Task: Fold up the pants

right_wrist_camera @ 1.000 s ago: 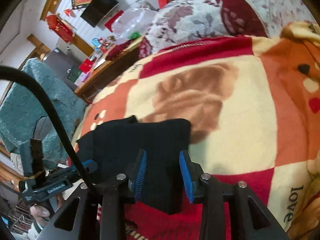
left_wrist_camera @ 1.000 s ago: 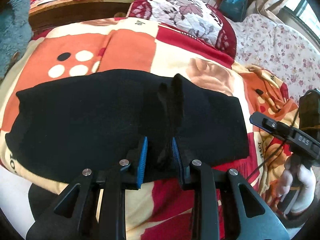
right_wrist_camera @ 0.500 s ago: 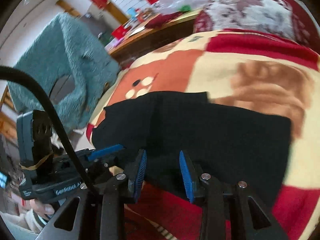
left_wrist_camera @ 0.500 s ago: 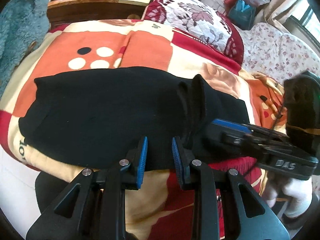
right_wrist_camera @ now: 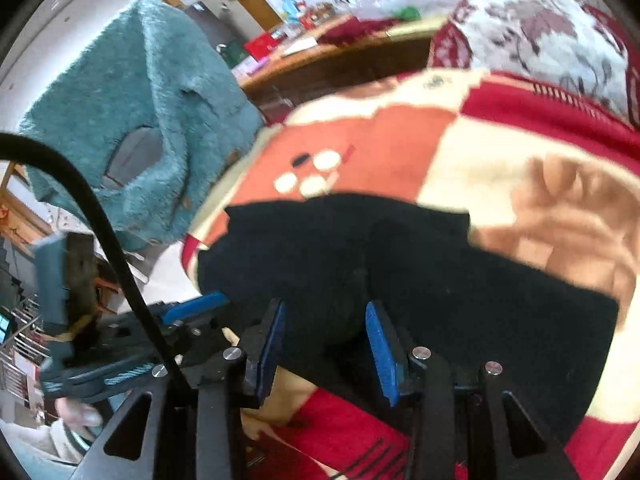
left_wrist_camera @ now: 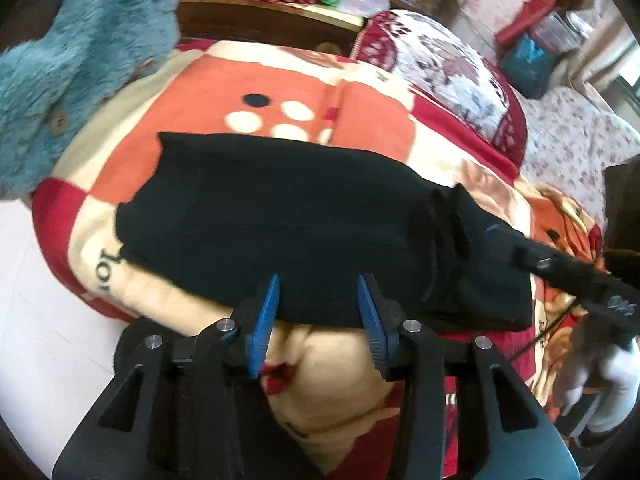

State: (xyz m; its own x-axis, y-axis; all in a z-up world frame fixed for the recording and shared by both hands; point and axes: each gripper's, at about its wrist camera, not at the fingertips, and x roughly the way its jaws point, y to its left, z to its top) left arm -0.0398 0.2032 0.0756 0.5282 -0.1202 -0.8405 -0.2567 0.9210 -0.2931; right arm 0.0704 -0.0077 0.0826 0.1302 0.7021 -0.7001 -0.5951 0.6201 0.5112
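Note:
The black pants (left_wrist_camera: 304,224) lie folded in a long band across the patterned blanket (left_wrist_camera: 280,92), with a raised ridge of cloth (left_wrist_camera: 452,220) near their right end. My left gripper (left_wrist_camera: 318,300) is open and empty at the pants' near edge. My right gripper (right_wrist_camera: 324,328) is open, its jaws either side of a bump of black cloth (right_wrist_camera: 332,296) at the near edge of the pants (right_wrist_camera: 460,280). The right gripper also shows in the left wrist view (left_wrist_camera: 568,276), lying over the pants' right end. The left gripper shows at the left of the right wrist view (right_wrist_camera: 188,308).
A teal fluffy garment (left_wrist_camera: 60,72) hangs at the bed's left side, also in the right wrist view (right_wrist_camera: 132,120). A floral pillow (left_wrist_camera: 448,64) lies at the bed's far end. A wooden desk (left_wrist_camera: 260,16) with clutter stands behind. White floor (left_wrist_camera: 32,320) lies left.
Both grippers have opened wider and both have shifted left along the pants' near edge. The right gripper now overlaps the pants' right end.

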